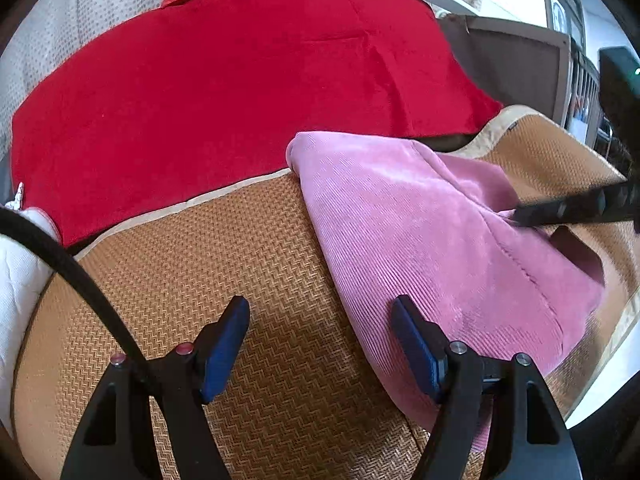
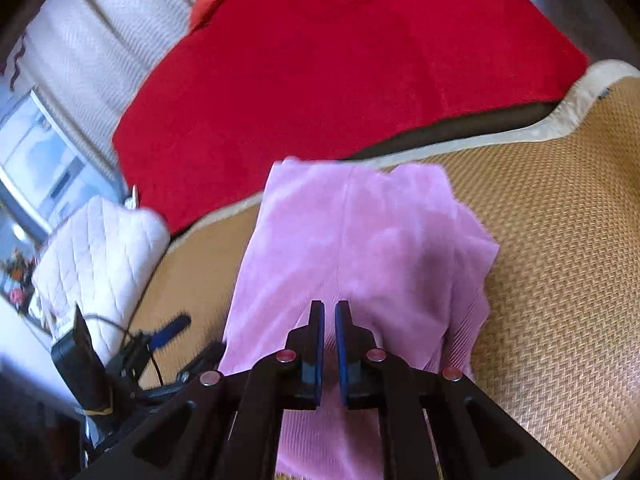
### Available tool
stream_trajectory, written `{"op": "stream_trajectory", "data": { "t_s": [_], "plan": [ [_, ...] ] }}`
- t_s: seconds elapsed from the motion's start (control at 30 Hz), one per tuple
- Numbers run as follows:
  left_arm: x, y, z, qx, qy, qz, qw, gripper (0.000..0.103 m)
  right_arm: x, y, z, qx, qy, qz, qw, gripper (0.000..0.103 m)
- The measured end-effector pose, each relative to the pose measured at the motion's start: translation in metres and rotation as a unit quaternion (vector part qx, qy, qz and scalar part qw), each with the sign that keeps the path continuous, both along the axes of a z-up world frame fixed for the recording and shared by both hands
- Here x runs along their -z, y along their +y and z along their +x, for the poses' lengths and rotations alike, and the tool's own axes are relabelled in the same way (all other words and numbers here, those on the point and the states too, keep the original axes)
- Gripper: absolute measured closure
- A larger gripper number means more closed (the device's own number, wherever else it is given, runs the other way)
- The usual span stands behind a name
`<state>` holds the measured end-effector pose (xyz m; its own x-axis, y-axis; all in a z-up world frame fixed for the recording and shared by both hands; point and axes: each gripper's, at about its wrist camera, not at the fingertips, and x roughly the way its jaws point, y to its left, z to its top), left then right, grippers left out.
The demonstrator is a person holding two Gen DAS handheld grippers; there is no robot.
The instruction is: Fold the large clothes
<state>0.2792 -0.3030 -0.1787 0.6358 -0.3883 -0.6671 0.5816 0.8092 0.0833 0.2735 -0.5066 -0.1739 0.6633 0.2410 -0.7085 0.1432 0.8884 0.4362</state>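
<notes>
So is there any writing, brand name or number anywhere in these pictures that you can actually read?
None can be read.
A small dark tag on the pale border of the woven mat, also seen from the right wrist: too small and blurred to read.
Framed pictures on the far wall: too blurred to tell any text.
The pink garment and the red blanket show no lettering.

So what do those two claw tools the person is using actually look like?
Both are black plastic tongs. The left gripper has two fingers faced with blue pads, silver and reddish bolt heads at the pivots, and a black cable beside it. The right gripper looks the same, with reddish bolt heads.
</notes>
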Motion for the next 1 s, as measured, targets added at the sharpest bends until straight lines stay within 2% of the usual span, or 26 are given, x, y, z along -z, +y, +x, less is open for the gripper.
{"op": "stream_trajectory", "data": {
  "t_s": [0.07,0.17,0.37,0.5,0.6,0.77,1.0],
  "plan": [
    [0.003,0.001,0.001,-0.001,0.009,-0.005,0.9999,0.028,0.020,0.003,0.009,-0.005,0.040,-0.015,0.999,0.096],
    [0.004,0.001,0.002,0.000,0.008,-0.008,0.9999,0.028,0.030,-0.001,0.012,-0.009,0.041,-0.018,0.999,0.097],
    [-0.005,0.015,0.007,-0.010,0.028,-0.031,0.9991,0.028,0.014,-0.010,-0.004,-0.009,0.023,-0.009,1.000,0.097],
    [-0.015,0.025,0.004,-0.013,0.018,-0.043,0.9988,0.028,-0.009,-0.014,-0.025,-0.009,-0.007,-0.014,1.000,0.096],
    [-0.017,0.025,0.001,-0.012,0.008,-0.036,0.9993,0.028,-0.014,-0.016,-0.034,-0.011,-0.010,-0.009,1.000,0.095],
    [-0.009,0.013,-0.001,-0.002,0.009,-0.010,0.9999,0.028,0.021,-0.013,-0.020,-0.021,0.053,-0.012,0.998,0.096],
    [-0.010,0.011,-0.003,-0.001,-0.002,-0.004,1.0000,0.028,0.023,-0.021,-0.022,-0.026,0.045,0.005,0.999,0.096]
  ]
}}
